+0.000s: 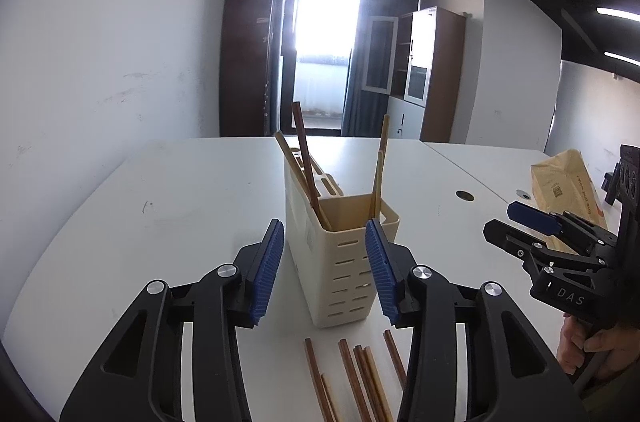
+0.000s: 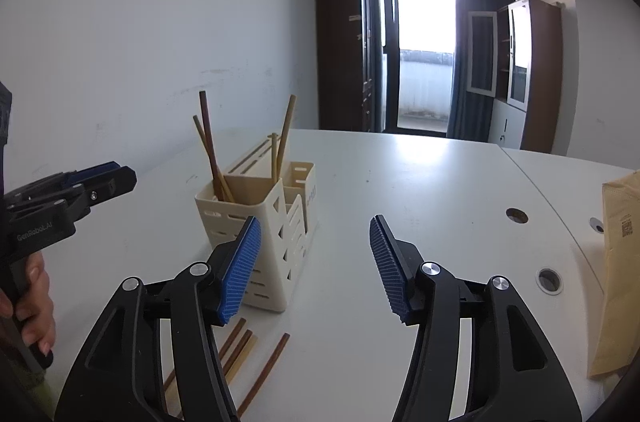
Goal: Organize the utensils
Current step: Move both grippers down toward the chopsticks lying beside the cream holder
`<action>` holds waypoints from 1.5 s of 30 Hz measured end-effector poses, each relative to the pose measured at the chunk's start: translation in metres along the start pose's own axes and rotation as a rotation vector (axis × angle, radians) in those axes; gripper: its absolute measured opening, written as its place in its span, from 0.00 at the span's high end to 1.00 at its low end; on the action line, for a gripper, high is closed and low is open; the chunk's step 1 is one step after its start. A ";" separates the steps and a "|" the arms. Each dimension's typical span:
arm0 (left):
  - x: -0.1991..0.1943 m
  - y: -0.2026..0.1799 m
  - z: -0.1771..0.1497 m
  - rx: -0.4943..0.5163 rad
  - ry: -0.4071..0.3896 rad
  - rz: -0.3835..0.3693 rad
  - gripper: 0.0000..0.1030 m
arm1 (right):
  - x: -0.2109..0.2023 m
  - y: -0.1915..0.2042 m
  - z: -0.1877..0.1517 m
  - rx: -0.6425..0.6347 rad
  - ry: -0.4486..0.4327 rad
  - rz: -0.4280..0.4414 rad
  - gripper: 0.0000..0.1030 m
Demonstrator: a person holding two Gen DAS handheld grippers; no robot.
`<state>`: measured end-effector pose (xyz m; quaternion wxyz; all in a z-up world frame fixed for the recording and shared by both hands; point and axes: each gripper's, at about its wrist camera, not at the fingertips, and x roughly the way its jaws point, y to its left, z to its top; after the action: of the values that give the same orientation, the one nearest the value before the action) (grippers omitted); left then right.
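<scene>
A cream slotted utensil holder (image 1: 340, 262) (image 2: 256, 218) stands on the white table (image 1: 180, 202), with several wooden chopsticks (image 1: 306, 158) (image 2: 210, 150) upright in it. More chopsticks (image 1: 360, 374) (image 2: 240, 350) lie loose on the table in front of the holder. My left gripper (image 1: 324, 226) is open just before the holder, its blue pads on either side of the near corner and not pressing on it. My right gripper (image 2: 314, 222) is open and empty to the right of the holder. Each gripper also shows at the edge of the other view: the right gripper (image 1: 498, 219) and the left gripper (image 2: 120, 174).
A brown paper bag (image 1: 560, 182) (image 2: 620, 262) lies at the table's right side. Round cable holes (image 1: 465, 196) (image 2: 516, 215) sit near a seam in the table. A white wall runs along the left. A person's hand (image 1: 580, 342) (image 2: 36, 302) holds each gripper's handle.
</scene>
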<state>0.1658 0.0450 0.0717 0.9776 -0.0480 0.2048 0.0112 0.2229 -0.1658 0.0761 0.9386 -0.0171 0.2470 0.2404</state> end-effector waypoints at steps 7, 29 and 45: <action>0.014 0.004 -0.026 0.012 0.069 0.004 0.57 | 0.012 -0.001 -0.024 0.009 0.057 0.007 0.43; 0.070 0.020 -0.074 0.023 0.294 0.036 0.55 | 0.058 0.021 -0.070 -0.030 0.258 0.036 0.38; 0.104 0.026 -0.095 0.034 0.425 0.034 0.56 | 0.094 0.025 -0.100 -0.017 0.417 0.050 0.38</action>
<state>0.2225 0.0615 -0.0590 0.9127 -0.0294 0.4073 0.0137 0.2379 -0.1169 -0.0538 0.8607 -0.0682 0.4342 0.2568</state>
